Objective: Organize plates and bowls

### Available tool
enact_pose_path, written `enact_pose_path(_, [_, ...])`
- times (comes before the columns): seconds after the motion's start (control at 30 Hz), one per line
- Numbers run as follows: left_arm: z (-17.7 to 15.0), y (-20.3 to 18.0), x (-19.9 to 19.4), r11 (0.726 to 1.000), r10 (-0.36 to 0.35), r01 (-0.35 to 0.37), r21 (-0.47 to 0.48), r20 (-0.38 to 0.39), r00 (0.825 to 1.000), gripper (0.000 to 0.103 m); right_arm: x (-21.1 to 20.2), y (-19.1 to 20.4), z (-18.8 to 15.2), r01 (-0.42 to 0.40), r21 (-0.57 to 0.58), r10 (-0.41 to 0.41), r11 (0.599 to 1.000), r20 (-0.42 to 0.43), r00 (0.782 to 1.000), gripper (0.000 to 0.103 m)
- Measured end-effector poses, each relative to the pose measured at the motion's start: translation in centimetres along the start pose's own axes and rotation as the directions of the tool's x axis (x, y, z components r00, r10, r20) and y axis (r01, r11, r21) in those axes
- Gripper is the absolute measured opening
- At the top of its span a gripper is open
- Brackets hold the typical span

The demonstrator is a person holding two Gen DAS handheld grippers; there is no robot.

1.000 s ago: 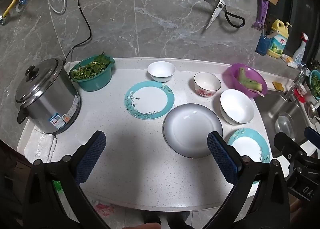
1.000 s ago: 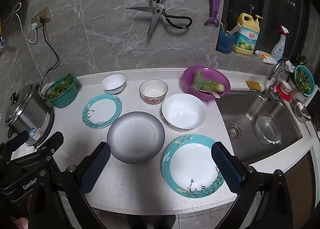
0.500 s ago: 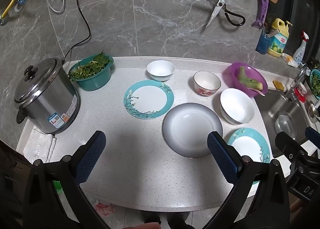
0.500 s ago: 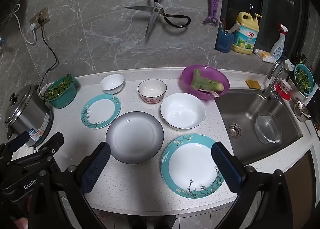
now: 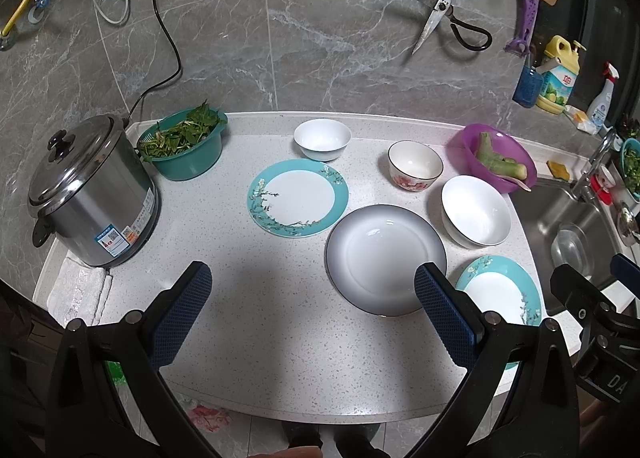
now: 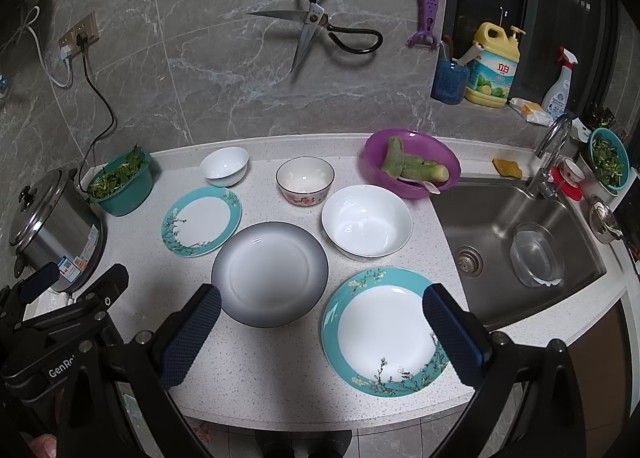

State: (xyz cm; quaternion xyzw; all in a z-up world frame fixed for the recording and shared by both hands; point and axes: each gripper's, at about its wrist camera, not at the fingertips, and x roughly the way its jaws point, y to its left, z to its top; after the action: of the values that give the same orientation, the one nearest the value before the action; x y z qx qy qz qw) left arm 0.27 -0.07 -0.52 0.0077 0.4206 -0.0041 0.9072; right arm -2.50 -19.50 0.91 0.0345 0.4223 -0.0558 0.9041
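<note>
six dishes lie spread on the speckled counter [image 5: 256, 322], none stacked: a teal-rimmed plate [image 5: 298, 197] at left centre, a grey-rimmed plate [image 5: 385, 258] just beside it toward the sink, a second teal-rimmed plate [image 6: 384, 332] at the near right edge, a large white bowl [image 6: 367, 221] next to the grey plate, a floral bowl [image 6: 305, 180] and a small white bowl [image 6: 224, 166] toward the wall. the left gripper [image 5: 310, 316] and right gripper [image 6: 320, 334] both hover above the near edge with jaws spread wide and nothing between them. compared with the views a second ago, little has changed: no dish has shifted, and both cameras have only drifted slightly, the layout sitting marginally differently in frame. the right gripper frames the gap between the grey-rimmed plate and the near teal-rimmed plate; the left gripper faces bare counter with the grey-rimmed plate at its right finger. judged from this, the task is at its outset and no grasp has begun; the likely first moves are to nest like plates and bowls. bystanders: a rice cooker [image 5: 90, 193], a green basin of leaves [image 5: 184, 147], a purple basin [image 6: 412, 163] and the sink [image 6: 520, 242].
</note>
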Motion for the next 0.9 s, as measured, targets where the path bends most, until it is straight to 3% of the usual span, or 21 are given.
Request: enact_pose_path(0.9, [-0.03, -0.10, 0.15, 1.000, 0.000, 0.000, 0.000, -0.004, 1.000, 0.103, 0.18, 0.09, 0.17, -0.001, -0.001, 0.001, 1.000, -0.005, 1.000, 0.103])
